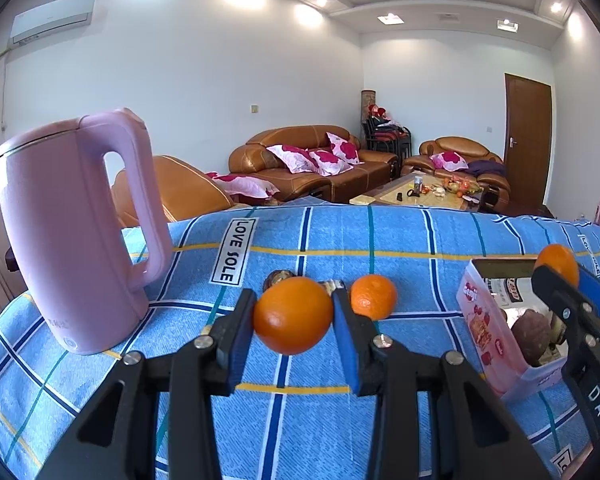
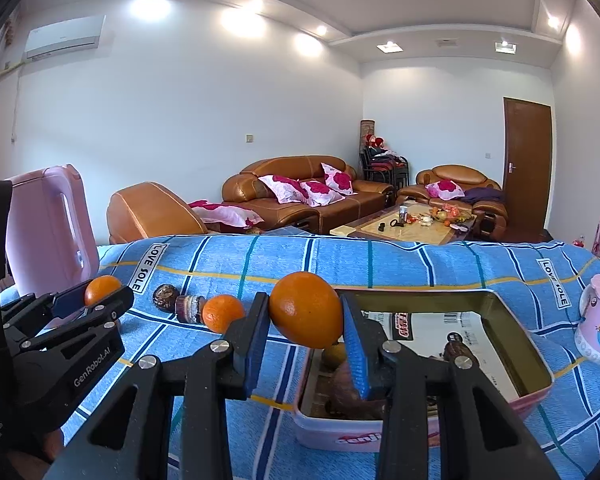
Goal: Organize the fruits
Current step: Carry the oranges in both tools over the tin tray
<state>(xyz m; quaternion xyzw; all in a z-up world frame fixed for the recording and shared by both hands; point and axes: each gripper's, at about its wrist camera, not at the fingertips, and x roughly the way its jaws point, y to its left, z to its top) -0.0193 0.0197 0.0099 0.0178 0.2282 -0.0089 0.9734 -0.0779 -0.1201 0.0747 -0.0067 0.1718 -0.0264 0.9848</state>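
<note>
While each tool (image 1: pixel 294 316) (image 2: pixel 306 316) grips an orange (image 1: pixel 293 315) (image 2: pixel 306 310), we judge lowering into the pink tin (image 2: pixel 536 360) comes next.

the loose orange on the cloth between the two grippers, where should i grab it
Take the loose orange across its widest middle, coming from the near side with the fingers level. It is round and sits free on the blue cloth, with small brown fruits close on its left.
</note>
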